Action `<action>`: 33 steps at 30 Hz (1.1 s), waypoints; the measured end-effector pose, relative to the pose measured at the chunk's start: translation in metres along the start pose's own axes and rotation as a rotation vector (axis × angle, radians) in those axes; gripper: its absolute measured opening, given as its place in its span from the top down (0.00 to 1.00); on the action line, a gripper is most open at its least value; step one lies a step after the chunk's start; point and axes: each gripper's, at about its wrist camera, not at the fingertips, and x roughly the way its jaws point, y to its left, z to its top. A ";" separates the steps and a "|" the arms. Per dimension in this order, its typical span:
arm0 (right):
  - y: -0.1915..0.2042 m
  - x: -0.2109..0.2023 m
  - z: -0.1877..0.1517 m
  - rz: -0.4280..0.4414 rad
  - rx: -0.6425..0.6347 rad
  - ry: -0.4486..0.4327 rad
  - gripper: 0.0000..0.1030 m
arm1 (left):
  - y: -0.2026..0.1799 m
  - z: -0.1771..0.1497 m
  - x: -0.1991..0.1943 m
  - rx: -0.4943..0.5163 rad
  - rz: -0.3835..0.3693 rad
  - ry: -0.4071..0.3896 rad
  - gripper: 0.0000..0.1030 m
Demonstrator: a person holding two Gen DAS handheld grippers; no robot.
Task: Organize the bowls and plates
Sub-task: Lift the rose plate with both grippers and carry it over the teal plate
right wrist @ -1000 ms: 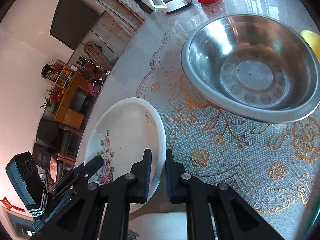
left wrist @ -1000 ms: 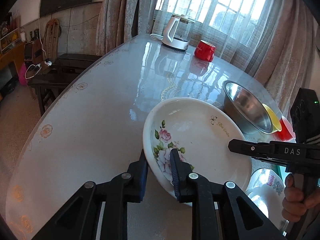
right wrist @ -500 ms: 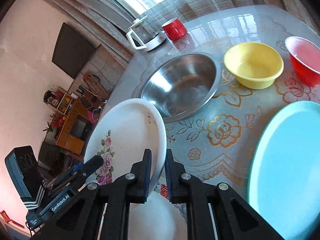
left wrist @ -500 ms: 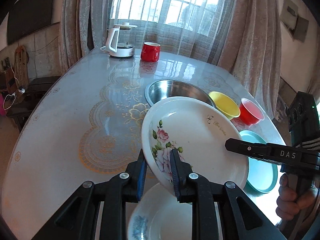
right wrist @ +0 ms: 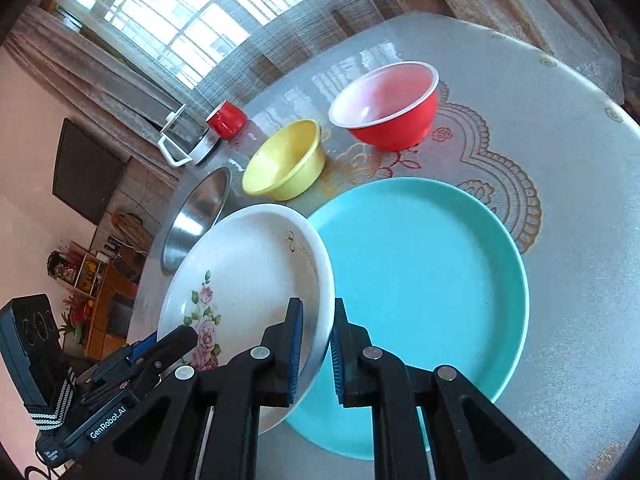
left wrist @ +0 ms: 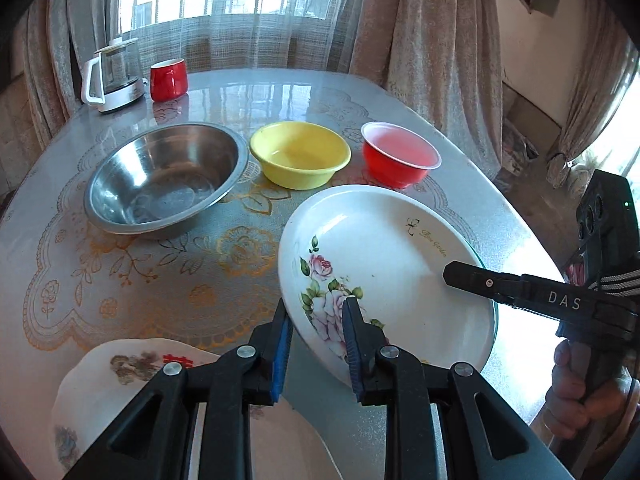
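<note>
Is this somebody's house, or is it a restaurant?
Most likely a home, a dining or living room. The oval table wears a lace-patterned cover and holds an electric kettle and a red mug; lace curtains hang at the window, and a wall-mounted TV hangs above a cluttered wooden cabinet.

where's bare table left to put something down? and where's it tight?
Free: the table between the red mug and the bowl row; also right of the teal plate, toward the edge. Tight: steel bowl, yellow bowl and red bowl sit nearly rim to rim, with the floral plate over the teal one.
</note>
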 end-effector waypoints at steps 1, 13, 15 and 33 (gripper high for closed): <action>-0.006 -0.003 0.001 -0.015 0.005 -0.007 0.87 | -0.007 0.000 0.006 0.003 0.000 0.011 0.77; -0.047 0.005 0.009 -0.153 -0.018 0.002 0.87 | -0.038 -0.001 0.054 -0.018 0.023 0.122 0.75; -0.047 0.006 0.007 -0.188 -0.047 -0.007 0.87 | -0.042 -0.001 0.057 0.001 0.044 0.117 0.75; -0.046 0.005 0.005 -0.214 -0.104 -0.044 0.87 | -0.048 0.004 0.061 0.051 0.130 0.111 0.72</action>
